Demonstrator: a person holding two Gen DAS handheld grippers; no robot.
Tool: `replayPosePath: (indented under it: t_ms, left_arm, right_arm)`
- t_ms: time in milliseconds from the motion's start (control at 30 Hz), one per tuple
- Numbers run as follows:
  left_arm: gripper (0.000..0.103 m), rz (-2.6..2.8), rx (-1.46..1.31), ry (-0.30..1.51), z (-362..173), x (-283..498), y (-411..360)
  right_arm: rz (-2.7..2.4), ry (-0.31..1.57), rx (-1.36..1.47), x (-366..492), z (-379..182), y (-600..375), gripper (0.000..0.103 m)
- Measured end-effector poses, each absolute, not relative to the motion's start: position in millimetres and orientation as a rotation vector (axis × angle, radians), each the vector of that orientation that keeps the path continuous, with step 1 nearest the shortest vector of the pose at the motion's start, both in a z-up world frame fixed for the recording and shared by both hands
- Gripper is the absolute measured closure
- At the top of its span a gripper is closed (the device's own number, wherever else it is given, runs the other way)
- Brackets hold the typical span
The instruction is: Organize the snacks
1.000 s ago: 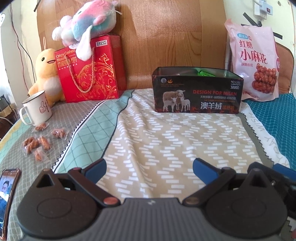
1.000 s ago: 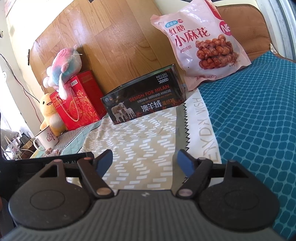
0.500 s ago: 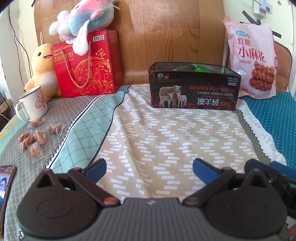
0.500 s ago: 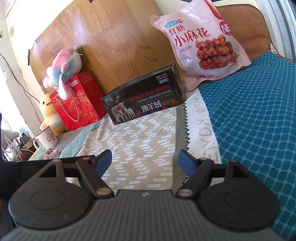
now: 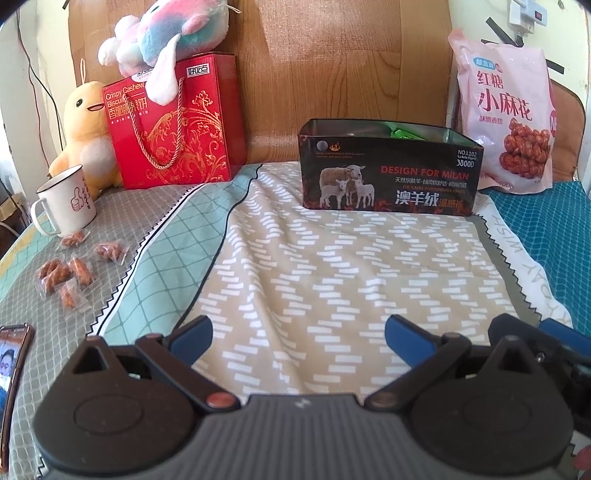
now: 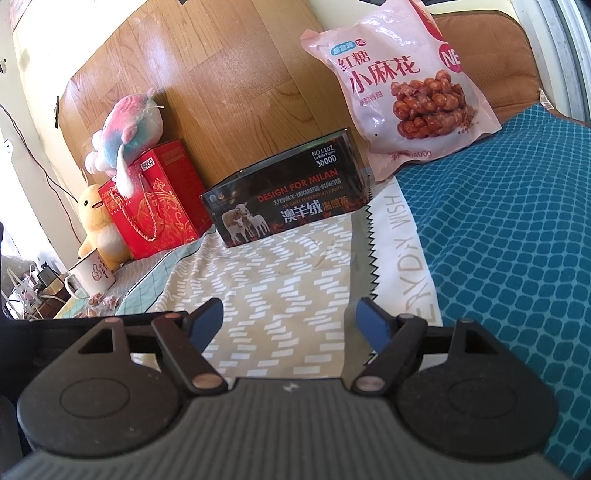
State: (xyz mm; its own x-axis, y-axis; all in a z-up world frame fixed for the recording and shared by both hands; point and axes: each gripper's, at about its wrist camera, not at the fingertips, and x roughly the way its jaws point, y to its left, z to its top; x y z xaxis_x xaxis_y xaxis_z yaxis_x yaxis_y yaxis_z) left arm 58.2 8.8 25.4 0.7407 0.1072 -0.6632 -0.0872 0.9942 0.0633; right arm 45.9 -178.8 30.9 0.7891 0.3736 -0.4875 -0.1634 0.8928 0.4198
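Observation:
Several small clear-wrapped brown snacks point(image 5: 68, 271) lie on the grey cloth at the left, in front of a white mug point(image 5: 66, 201); they show faintly in the right wrist view point(image 6: 101, 301). A black tin box point(image 5: 388, 171) with sheep on it stands open at the back, something green inside; it also shows in the right wrist view point(image 6: 288, 205). My left gripper point(image 5: 299, 332) is open and empty over the beige patterned cloth. My right gripper point(image 6: 290, 319) is open and empty, to the right of the left one.
A pink snack bag point(image 5: 506, 122) leans on the headboard at the back right. A red gift box point(image 5: 173, 122) with a plush toy point(image 5: 166, 33) on top and a yellow duck plush point(image 5: 86, 136) stand at the back left. A phone point(image 5: 13, 365) lies at the left edge.
The left gripper's view has shifted slightly, with the tin and snacks now lower and a bit nearer the centre than half a second ago. The right gripper has barely moved. Both stay open.

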Motion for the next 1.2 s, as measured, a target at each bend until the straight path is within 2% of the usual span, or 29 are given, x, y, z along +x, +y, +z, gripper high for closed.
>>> replayPosePath:
  t_ms: [1200]
  left_arm:
    - [0.000,0.102,0.054,0.753,16.9,61.8,8.7]
  right_arm:
    - [0.289,0.585,0.372,43.6,33.1,-178.5,0.022]
